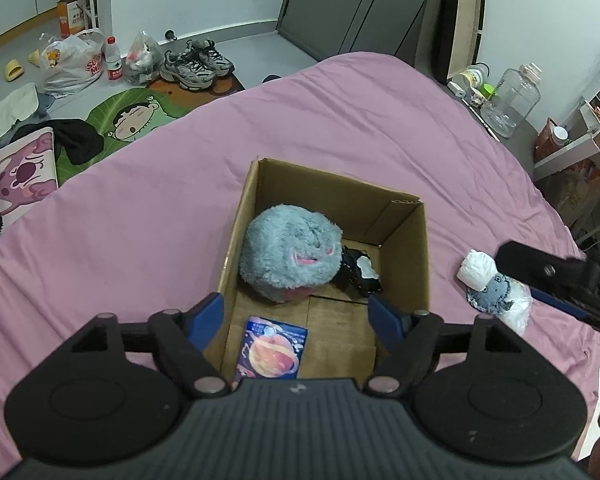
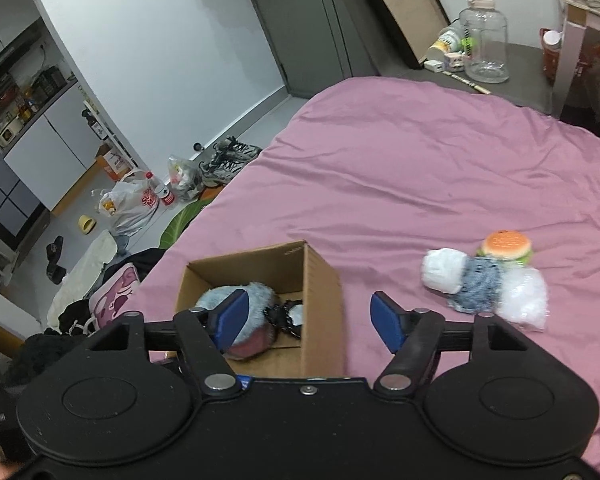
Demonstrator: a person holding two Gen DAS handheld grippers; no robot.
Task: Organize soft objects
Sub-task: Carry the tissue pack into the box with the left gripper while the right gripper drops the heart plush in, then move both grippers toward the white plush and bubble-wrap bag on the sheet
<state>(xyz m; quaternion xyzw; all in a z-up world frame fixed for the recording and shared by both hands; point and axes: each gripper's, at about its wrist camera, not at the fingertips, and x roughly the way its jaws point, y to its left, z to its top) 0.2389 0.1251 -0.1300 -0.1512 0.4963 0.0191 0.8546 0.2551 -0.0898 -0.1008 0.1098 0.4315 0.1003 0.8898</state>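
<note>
Both grippers, left (image 1: 296, 322) and right (image 2: 306, 320), gape empty. Loose toys (image 2: 484, 284) lie right of the right fingers, nearer that hand; the box (image 2: 320, 280) sits just left.

My left wrist camera looks steeply down along its fingers, straight into the open cardboard box (image 1: 404, 248) from close above its near edge, with the pink bed (image 1: 140, 220) running away to the far corner. My right wrist camera sits just right of the box (image 2: 320, 292), a little farther back, tilted less steeply, facing across the bed (image 2: 420, 152). Both views share the box, the bed's far edge and the floor beyond.
</note>
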